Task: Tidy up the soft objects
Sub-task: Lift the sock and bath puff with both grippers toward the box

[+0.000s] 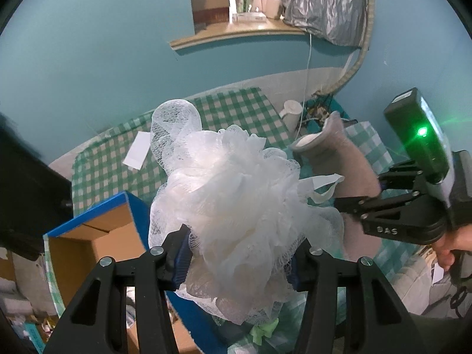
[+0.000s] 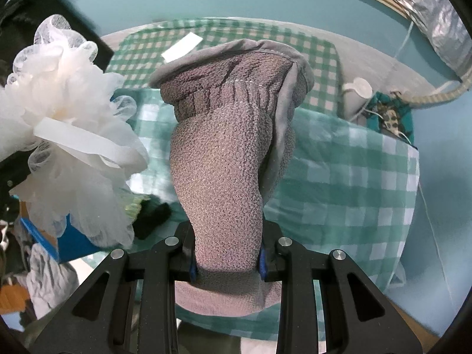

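The left gripper (image 1: pixel 240 258) is clamped on a white mesh bath sponge (image 1: pixel 236 206), its blue-padded fingers (image 1: pixel 181 261) pressed into the lower folds while the bulk of the puff billows up and forward, held in the air above the box and the bed. A flat white hanging loop (image 1: pixel 321 187) sticks out of the sponge toward the other tool. The right gripper (image 2: pixel 225 262) is closed on the narrow end of a grey textured bath mitt (image 2: pixel 224 159), which stands up from the jaws with its gathered cuff (image 2: pixel 236 67) flopping open at the top; it too is lifted clear of the bed.

The two loads hang near each other. I judge the main risk to be a snag: the loop or loose mesh could catch on the mitt or on the right tool's linkage if the hands cross. The sponge is gripped only by its compressible lower layers, so a quick swing could let it slide out. The top-heavy mitt may fold over and miss its target when released.

Below the sponge sits a cardboard box with blue outer sides (image 1: pixel 97 230), open at the top; the part of its interior that shows is bare cardboard, and the rest is hidden by the sponge and fingers. It looks like the likely place for both items. Behind lies a bed with a green checked cover (image 1: pixel 236 109), with a white slip of paper (image 1: pixel 137 150) on it.
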A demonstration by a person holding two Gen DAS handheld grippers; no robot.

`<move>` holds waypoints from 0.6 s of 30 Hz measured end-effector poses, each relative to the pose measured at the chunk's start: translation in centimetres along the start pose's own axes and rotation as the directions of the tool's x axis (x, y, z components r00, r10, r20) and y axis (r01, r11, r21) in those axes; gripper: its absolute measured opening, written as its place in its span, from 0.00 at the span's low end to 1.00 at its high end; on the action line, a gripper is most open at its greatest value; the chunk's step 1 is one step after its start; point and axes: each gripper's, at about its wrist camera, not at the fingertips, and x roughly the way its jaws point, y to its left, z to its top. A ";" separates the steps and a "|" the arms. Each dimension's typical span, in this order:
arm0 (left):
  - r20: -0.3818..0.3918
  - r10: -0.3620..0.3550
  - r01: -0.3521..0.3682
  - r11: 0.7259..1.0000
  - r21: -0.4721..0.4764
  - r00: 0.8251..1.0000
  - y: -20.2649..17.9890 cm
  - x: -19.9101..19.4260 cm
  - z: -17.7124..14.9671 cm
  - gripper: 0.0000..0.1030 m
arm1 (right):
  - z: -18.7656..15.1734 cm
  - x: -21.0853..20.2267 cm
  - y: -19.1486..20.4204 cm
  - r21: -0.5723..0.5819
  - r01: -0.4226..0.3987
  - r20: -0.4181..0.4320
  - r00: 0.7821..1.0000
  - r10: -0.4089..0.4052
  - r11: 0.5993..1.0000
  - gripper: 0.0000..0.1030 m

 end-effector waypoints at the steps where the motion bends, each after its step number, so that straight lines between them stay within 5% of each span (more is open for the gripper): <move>1: 0.005 0.003 -0.003 1.000 -0.002 1.000 0.1 -0.4 0.0 0.51 | 0.1 -0.1 0.3 -0.007 -0.005 0.005 1.000 0.005 1.000 0.27; 18: 0.059 0.076 -0.068 0.990 -0.127 0.995 3.6 -5.0 -2.5 0.50 | 2.2 -2.2 7.4 -0.185 -0.086 0.043 0.995 0.095 0.979 0.27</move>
